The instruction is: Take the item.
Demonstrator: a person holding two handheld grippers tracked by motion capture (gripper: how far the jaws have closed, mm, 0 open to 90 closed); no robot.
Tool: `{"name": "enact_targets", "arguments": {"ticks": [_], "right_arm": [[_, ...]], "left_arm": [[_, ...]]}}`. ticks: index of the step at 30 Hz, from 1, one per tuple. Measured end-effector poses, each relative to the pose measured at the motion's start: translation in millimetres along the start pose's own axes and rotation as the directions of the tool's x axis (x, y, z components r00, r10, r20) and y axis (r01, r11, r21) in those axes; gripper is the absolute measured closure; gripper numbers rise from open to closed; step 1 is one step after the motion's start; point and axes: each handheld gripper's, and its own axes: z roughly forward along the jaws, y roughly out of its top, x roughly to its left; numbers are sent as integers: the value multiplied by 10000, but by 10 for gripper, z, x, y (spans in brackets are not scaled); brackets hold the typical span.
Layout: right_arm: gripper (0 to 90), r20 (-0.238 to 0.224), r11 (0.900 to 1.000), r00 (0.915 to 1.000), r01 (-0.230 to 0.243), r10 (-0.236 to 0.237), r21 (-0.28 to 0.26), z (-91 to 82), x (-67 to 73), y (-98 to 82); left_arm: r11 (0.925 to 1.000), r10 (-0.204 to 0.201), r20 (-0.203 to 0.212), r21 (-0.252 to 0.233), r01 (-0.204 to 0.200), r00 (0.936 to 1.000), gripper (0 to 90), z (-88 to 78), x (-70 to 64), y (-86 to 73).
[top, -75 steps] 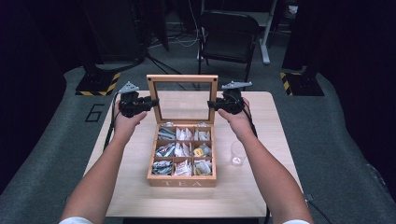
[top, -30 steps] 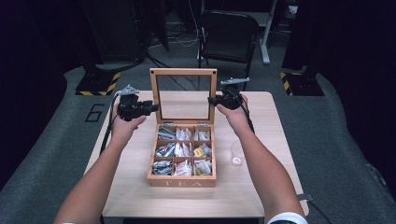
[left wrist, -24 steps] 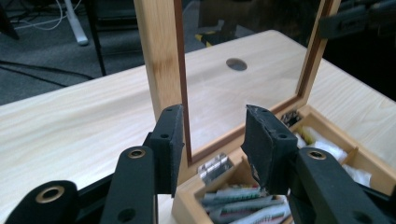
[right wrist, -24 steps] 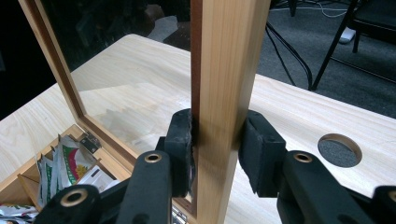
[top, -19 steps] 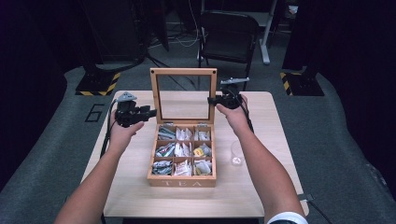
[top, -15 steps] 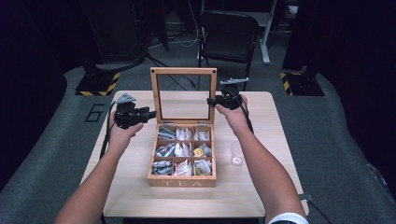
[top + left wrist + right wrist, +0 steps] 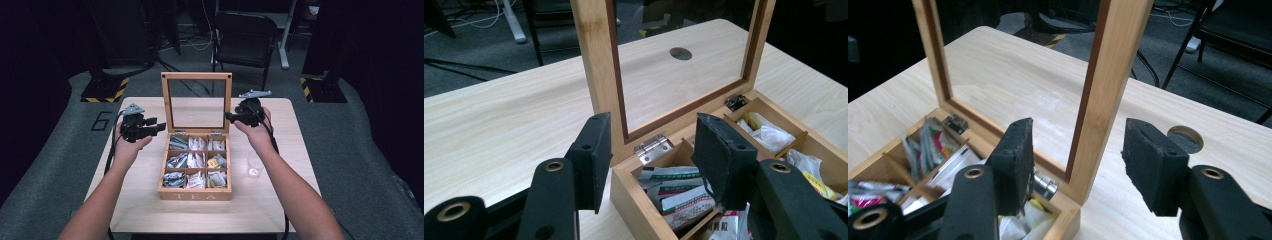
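- Fingers of my left gripper (image 7: 161,127) have just been opening; they gape empty, just left of the tea box (image 7: 195,189) on the table (image 7: 280,200).
- Lid (image 7: 196,76) stands upright, long edges vertical.
- My right gripper (image 7: 1075,165) has been opening too, straddling the lid's right post without touching.

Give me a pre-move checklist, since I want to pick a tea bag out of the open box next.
1. Lid upright, clear of the compartments: ok.
2. Left claw free of the lid, jaws just opened with nothing between them: ok.
3. Right claw free: not ok; its jaws have been opening but the lid's side post stands between them.
4. Tea bags reachable from above: ok.
5. Lid will stay up unaided: cannot tell.
6. Clear cup away from the tea box: ok.
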Motion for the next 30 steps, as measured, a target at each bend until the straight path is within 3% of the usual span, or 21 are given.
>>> {"name": "enact_targets", "arguments": {"ticks": [5, 11, 18, 21, 30], "right_arm": [[431, -130, 9997, 9996, 241, -240, 78, -112, 97, -69], [486, -557, 9927, 9914, 1192, -1181, 162, -242, 299, -187], [560, -1357, 9903, 9823, 1349, -1293, 331, -328, 467, -435], [578, -1727, 9903, 9776, 1303, -1202, 487, -339, 503, -547], [627, -1965, 9873, 9715, 1471, -1329, 599, -377, 590, -763]], "left_arm": [[9998, 143, -15, 165, -143, 9999, 487, -12, -63, -4], [9989, 442, 148, 176, -444, 9989, 493, -76, -174, 17], [9978, 608, 264, 256, -614, 9978, 499, -187, -218, 7], [9983, 538, 327, 221, -545, 9980, 502, -230, -215, -25], [10000, -54, 262, -15, 54, 9996, 503, -288, -164, -186]]}}
